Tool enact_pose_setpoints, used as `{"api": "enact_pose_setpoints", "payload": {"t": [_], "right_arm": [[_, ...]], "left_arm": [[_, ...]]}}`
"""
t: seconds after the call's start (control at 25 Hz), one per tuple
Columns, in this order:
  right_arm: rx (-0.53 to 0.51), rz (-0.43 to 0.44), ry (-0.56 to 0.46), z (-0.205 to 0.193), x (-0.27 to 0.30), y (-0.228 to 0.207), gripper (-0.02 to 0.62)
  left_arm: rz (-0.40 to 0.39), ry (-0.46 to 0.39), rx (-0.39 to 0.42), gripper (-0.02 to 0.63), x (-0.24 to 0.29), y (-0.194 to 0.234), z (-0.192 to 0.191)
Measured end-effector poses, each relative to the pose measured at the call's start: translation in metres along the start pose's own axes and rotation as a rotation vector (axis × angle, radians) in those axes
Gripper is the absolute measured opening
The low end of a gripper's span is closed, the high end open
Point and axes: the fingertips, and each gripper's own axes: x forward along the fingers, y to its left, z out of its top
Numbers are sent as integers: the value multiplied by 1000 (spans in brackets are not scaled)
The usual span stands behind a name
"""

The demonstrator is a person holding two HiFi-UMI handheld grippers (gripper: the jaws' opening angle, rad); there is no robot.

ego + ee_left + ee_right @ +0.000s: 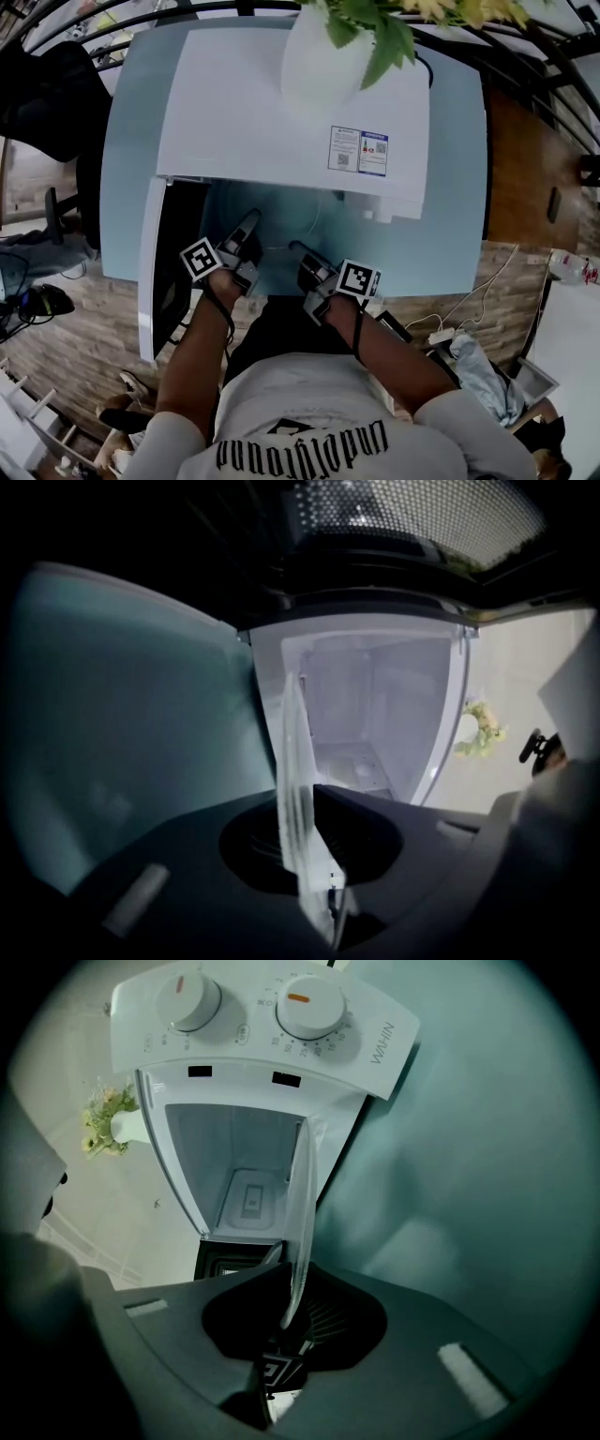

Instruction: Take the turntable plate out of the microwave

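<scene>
A white microwave (281,112) stands on a pale blue table (131,141) with its door (153,272) swung open to the left and a white vase (323,56) of greenery on its top. The person holds both grippers at the open front, and the clear glass plate (279,246) hangs between them. Most of the plate is out over the table in front of the opening; I cannot tell whether its far edge is still inside. The left gripper (251,225) has the plate's left rim and the right gripper (300,251) has its right rim. In the left gripper view the plate (292,761) shows edge-on, running from the gripper (314,855) towards the lit cavity (375,705), and the jaws are closed narrow and clamp its rim. In the right gripper view the gripper (286,1321) likewise stands nearly closed, with the jaws pinching the thin rim of the plate (302,1213). Past it, that view shows the microwave (253,1063) with its two knobs (309,1002) beside the opening.
</scene>
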Motion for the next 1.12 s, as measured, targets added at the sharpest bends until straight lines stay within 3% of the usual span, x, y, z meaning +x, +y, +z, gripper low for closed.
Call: {"api": "enact_pose_setpoints", "payload": {"t": [0.32,0.84,1.12], "right_arm": [[-28,16,13,-7,-7,7,46],[-111,88,9,-43,-49,56,46],[-138,106,-20,-70,-81,86,48]], "left_arm": [[-45,-42,-60,84,-12,-9,-6],[-120,-50,-73,80,-53,-67,-36],[-168,-10,-47,78,-78,-109,-55]]}}
